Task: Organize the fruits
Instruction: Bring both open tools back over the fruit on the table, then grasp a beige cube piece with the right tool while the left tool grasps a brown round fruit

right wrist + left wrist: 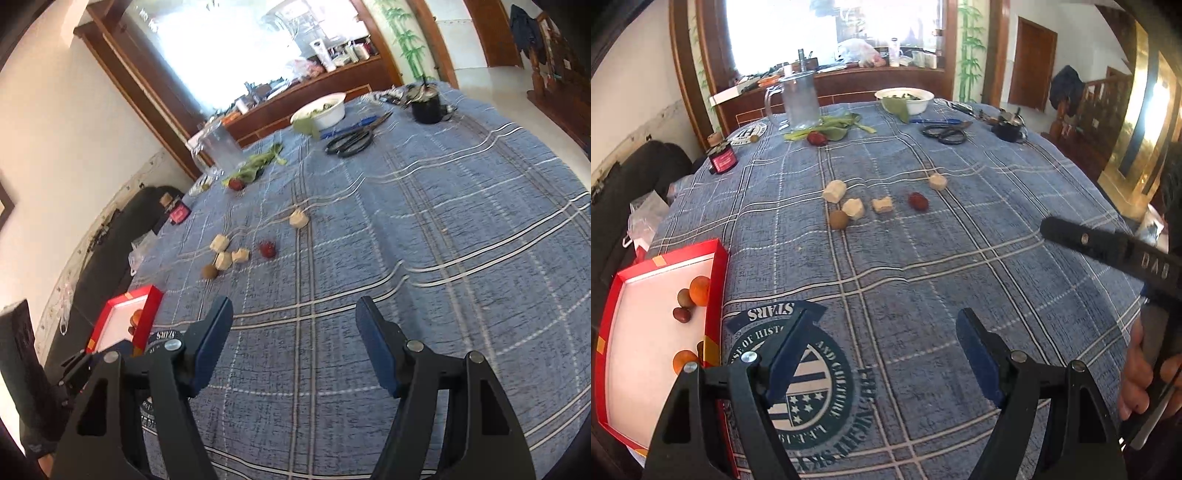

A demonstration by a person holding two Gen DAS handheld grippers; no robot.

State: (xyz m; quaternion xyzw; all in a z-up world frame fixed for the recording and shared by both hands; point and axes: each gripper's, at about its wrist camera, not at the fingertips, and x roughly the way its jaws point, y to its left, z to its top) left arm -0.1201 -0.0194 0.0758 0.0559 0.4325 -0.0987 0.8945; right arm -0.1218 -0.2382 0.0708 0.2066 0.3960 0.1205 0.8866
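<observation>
Fruit scattered mid-tabletop [923, 266], on a blue plaid cloth: four pale chunks [834, 191], a brownish round one [838, 219] touching one of the chunks, plus a red fruit [918, 201] just right of the group. Another red one [816, 138] way back by the leafy greens [831, 127] and clear pitcher [799, 99]. Red box [718, 280] at the left edge of the tabletop, white inside, already holding an orange fruit [700, 290], two darker small ones [683, 306] and another orange one [685, 360] near the corner; possibly one more behind the box wall, hard to tell. Left tool [882, 354] gaping wide, nothing between the blue pads, hanging over the printed crest [812, 387] beside the box. Right tool [293, 347] likewise wide and empty, over bare cloth, well short of the fruit. Scissors [351, 142], white bowl [321, 110] and a dark cup [426, 107] at the far end.
</observation>
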